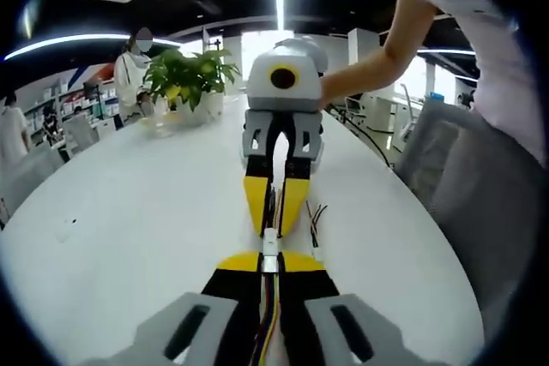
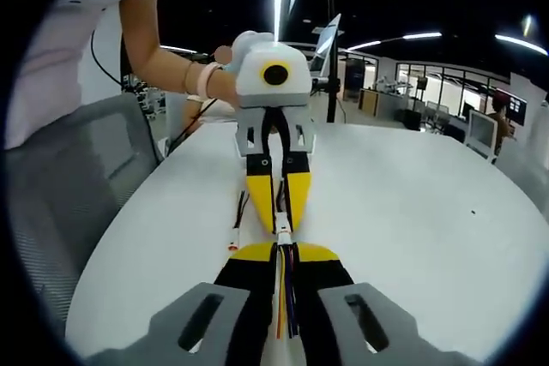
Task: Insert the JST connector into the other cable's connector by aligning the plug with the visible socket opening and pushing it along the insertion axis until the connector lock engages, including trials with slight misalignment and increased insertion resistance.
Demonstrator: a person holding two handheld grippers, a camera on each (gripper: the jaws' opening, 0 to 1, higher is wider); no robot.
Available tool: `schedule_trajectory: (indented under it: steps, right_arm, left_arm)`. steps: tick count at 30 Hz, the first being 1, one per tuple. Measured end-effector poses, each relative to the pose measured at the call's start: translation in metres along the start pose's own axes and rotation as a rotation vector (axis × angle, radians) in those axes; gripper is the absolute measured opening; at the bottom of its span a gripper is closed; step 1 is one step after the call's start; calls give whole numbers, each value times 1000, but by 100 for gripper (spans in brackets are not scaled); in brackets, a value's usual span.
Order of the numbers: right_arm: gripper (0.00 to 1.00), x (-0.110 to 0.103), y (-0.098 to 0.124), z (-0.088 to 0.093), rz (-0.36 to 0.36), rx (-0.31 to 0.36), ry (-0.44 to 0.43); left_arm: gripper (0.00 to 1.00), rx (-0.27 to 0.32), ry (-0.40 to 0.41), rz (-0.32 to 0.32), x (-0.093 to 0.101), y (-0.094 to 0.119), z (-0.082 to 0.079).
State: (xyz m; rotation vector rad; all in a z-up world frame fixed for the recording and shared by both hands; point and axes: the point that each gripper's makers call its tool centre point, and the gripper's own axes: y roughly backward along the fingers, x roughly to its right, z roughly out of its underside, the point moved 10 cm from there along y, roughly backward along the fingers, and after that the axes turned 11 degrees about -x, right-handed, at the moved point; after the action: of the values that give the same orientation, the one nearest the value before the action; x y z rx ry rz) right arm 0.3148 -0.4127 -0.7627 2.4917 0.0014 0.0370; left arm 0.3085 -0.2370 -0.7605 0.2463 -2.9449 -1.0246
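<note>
My two grippers face each other tip to tip over the white table (image 1: 129, 212). In the left gripper view, my left gripper (image 1: 270, 263) is shut on a cable of coloured wires ending in a white JST connector (image 1: 270, 248). The right gripper (image 1: 274, 229) comes from the far side, shut on its own cable. In the right gripper view, my right gripper (image 2: 283, 253) is shut on coloured wires (image 2: 285, 297). A white connector (image 2: 281, 231) sits right at the left gripper (image 2: 280, 222). The connectors touch or nearly touch; I cannot tell whether they are mated.
The cable's loose far end, a small white connector (image 2: 233, 242) with dark wires (image 1: 317, 220), lies on the table beside the grippers. A potted plant (image 1: 189, 79) stands at the far side. A grey chair (image 2: 69, 203) and the person's body flank the table edge.
</note>
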Motion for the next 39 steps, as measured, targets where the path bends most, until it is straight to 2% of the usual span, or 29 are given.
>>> schedule_trajectory:
  steps: [11, 23, 39]
  right_arm:
    - [4, 3, -2, 1, 3, -1, -2]
    - [4, 6, -5, 3, -3, -32, -1]
    - [4, 10, -16, 5, -17, -69, 18]
  left_arm:
    - [0, -20, -27, -18, -1, -2, -2]
    - [0, -37, -68, -24, -3, -7, -7]
    - [0, -71, -81, -16, -7, -12, 0]
